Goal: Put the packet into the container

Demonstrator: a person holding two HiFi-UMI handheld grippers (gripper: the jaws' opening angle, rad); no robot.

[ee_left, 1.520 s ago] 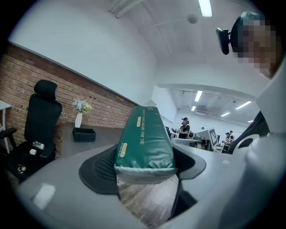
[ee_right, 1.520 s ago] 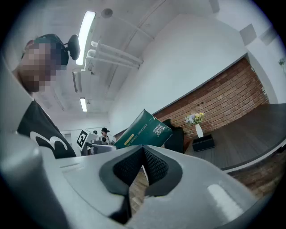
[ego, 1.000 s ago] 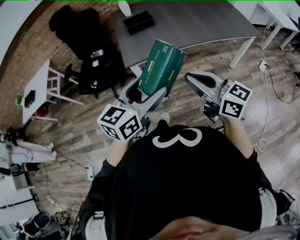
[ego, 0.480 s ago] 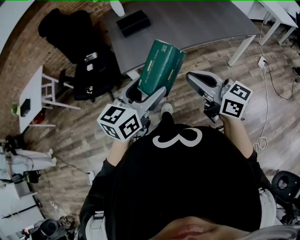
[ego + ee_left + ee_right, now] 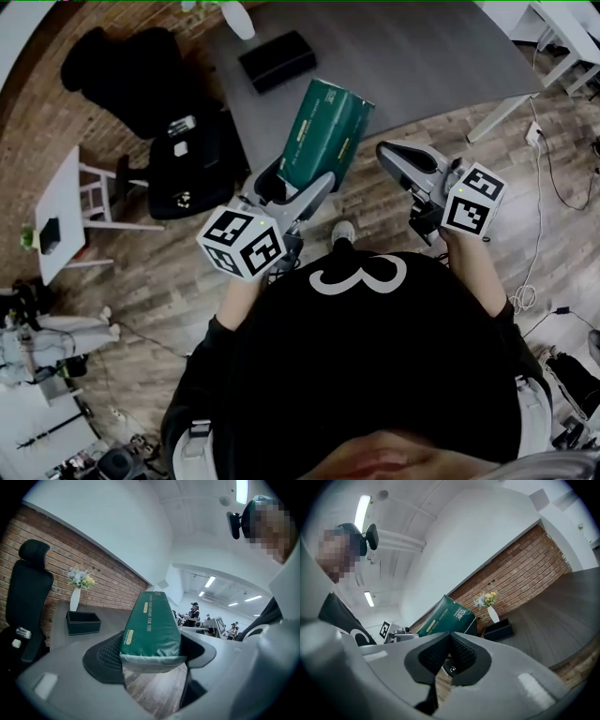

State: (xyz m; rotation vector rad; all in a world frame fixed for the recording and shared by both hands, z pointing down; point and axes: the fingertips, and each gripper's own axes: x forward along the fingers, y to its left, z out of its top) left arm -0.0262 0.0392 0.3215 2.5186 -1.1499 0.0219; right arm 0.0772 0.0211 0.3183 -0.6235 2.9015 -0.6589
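Observation:
A green packet (image 5: 323, 134) stands upright between the pads of my left gripper (image 5: 292, 184), which is shut on its lower end; in the left gripper view the packet (image 5: 152, 624) fills the middle between the jaws of that gripper (image 5: 154, 662). The container, a black open box (image 5: 277, 59), sits on the grey table (image 5: 422, 52) ahead and to the left of the packet. It also shows as the box (image 5: 83, 622) and the box (image 5: 498, 630). My right gripper (image 5: 386, 154) hangs beside the packet (image 5: 447, 617), shut with nothing in it (image 5: 450, 649).
A white vase with flowers (image 5: 75, 597) stands by the box near the brick wall. A black office chair (image 5: 141, 75) and a black bag (image 5: 187, 159) lie to the left of the table. A small white table (image 5: 66, 211) stands further left. Cables (image 5: 553, 169) run on the wooden floor at the right.
The table and the black box have come nearer in the head view, as the person steps toward them. Both grippers keep their places, and the packet stays held.

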